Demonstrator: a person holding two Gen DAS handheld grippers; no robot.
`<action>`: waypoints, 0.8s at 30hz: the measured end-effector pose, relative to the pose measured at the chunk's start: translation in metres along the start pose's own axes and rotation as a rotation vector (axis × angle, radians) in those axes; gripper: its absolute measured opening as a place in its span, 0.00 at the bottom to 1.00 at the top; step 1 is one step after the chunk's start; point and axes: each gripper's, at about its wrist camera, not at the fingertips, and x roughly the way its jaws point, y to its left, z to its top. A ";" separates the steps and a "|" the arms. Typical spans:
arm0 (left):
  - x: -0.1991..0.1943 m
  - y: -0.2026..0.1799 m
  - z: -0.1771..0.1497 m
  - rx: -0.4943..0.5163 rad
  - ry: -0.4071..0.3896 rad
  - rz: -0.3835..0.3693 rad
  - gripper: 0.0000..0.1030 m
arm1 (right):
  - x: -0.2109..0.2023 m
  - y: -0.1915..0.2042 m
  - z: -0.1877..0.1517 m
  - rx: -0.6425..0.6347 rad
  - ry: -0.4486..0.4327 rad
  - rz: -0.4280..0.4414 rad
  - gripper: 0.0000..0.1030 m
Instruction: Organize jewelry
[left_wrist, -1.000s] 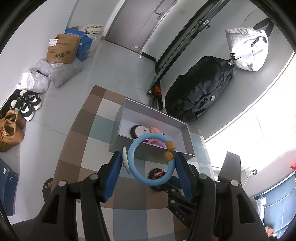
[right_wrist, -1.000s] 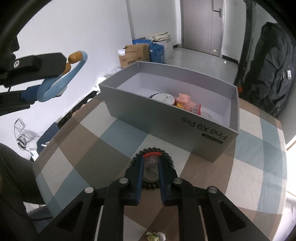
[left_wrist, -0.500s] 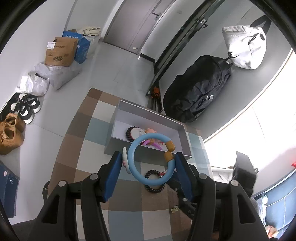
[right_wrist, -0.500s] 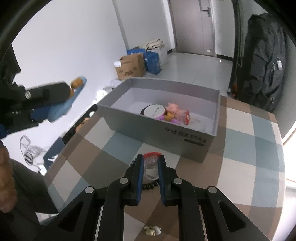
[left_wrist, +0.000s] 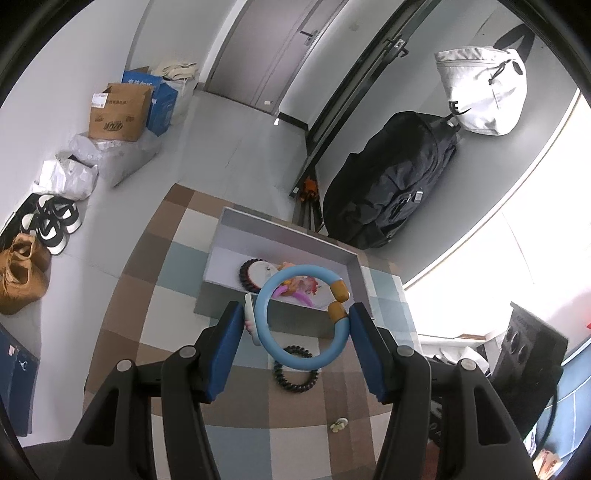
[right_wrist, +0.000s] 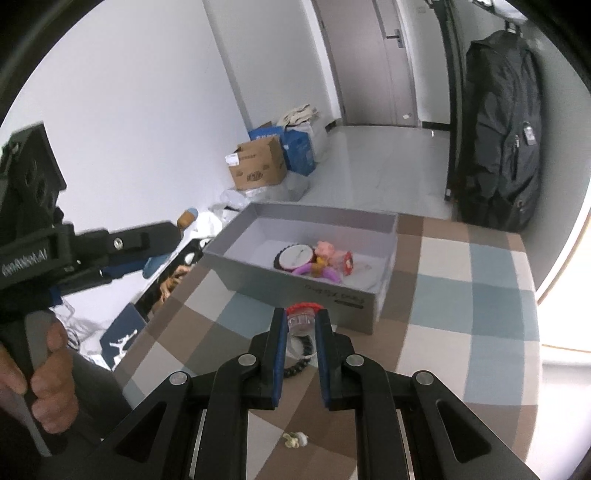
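Note:
My left gripper (left_wrist: 295, 314) is shut on a light blue bangle (left_wrist: 273, 350) with two amber beads, held high above the checkered table. Below it lies a grey open box (left_wrist: 225, 232) holding a round black-rimmed piece (left_wrist: 251, 273) and pink and purple trinkets. A black bead bracelet (left_wrist: 295, 384) lies on the table in front of the box. My right gripper (right_wrist: 301, 317) is shut on a clear bracelet with a red cord section (right_wrist: 303, 307), lifted above the black bracelet (right_wrist: 299, 363). The box (right_wrist: 295, 288) stands just beyond it.
A small pale green trinket (right_wrist: 295, 439) lies on the table near me; it also shows in the left wrist view (left_wrist: 339, 424). Cardboard boxes (left_wrist: 118, 110), bags and shoes (left_wrist: 48, 221) sit on the floor left. A black backpack (left_wrist: 391, 192) hangs behind the table.
Both grippers have risen away from the table. The right gripper lifted the clear bracelet off the black bead bracelet, which stayed on the table. The left still holds the blue bangle.

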 end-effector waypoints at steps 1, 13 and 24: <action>0.000 -0.001 -0.001 0.006 -0.007 0.001 0.52 | -0.004 -0.002 0.002 0.007 -0.007 0.002 0.14; 0.012 -0.013 0.018 0.021 -0.014 0.002 0.52 | -0.026 -0.015 0.029 0.031 -0.084 0.013 0.14; 0.041 0.000 0.039 -0.001 0.016 0.026 0.52 | -0.003 -0.026 0.060 0.030 -0.092 0.054 0.14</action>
